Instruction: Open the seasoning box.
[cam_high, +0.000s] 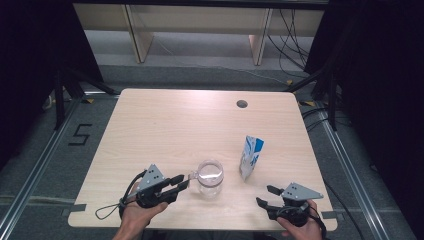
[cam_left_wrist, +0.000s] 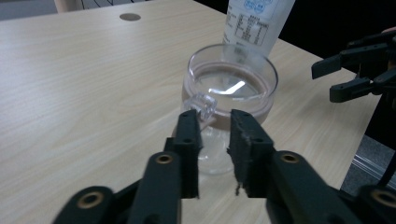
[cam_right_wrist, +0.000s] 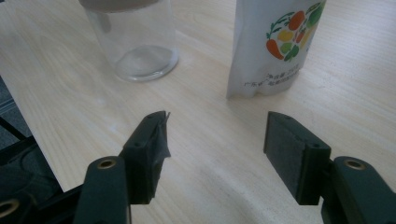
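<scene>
Two grippers over the worktop (cam_high: 165, 120), near edge. Left gripper (cam_high: 183, 182) has its fingers (cam_left_wrist: 188, 140) narrowed on the small clear handle (cam_left_wrist: 204, 104) of the glass mug (cam_high: 209, 178). The handle sits between the pads; contact looks likely, but the clear plastic makes it hard to confirm. The mug stands upright, near-centre, with a brownish band around the rim. I judge the handle is the pick point because the body is too wide and slick for these fingers.

Right gripper (cam_high: 264, 195) sits at the near right with its fingers (cam_right_wrist: 289, 149) wide and nothing between them, aimed toward the carton (cam_high: 251, 157). The carton stands upright just right of the mug, apart from it, probably parked there for a pour once the mug is steadied.

Hard to read: whether the mug holds liquid or is only tinted at the rim. The carton's top is cut off in both gripper views, so I can't tell if it's opened. The print is too small to read.
</scene>
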